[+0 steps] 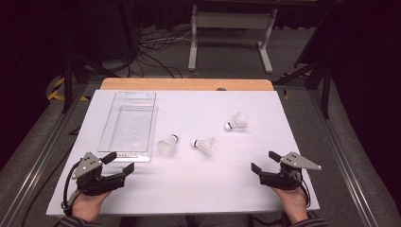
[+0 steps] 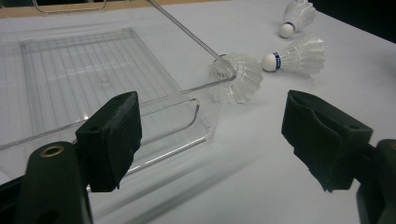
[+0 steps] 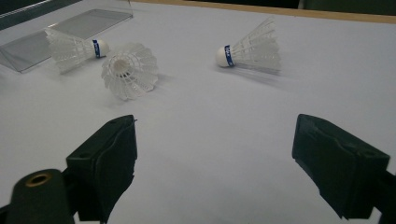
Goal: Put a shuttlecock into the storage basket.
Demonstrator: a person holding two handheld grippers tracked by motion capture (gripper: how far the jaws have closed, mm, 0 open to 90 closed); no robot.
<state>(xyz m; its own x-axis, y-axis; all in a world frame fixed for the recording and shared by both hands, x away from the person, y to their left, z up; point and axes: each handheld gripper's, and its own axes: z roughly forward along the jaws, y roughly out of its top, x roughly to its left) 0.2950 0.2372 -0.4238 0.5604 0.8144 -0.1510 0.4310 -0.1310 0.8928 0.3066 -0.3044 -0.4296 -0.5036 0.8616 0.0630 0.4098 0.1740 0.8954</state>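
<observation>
Both sets of jaws wide apart, empty. L gripper (image 1: 119,163) near clear tray (image 1: 108,124) front corner; R gripper (image 1: 265,161) at table's (image 1: 189,194) near-right. Three shuttlecocks lie mid-table: left (image 1: 168,144) beside tray, middle (image 1: 204,144), far-right (image 1: 236,122) apart.

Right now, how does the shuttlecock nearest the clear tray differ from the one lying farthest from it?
The near shuttlecock lies beside the tray, close to its corner; the far shuttlecock lies apart on open table. The near one's cork tip points up and right in the high view, away from the person; the far one's points left and towards the person. The near one is closer to the left gripper, the far one to the right gripper. Both are white with a blue band.
</observation>
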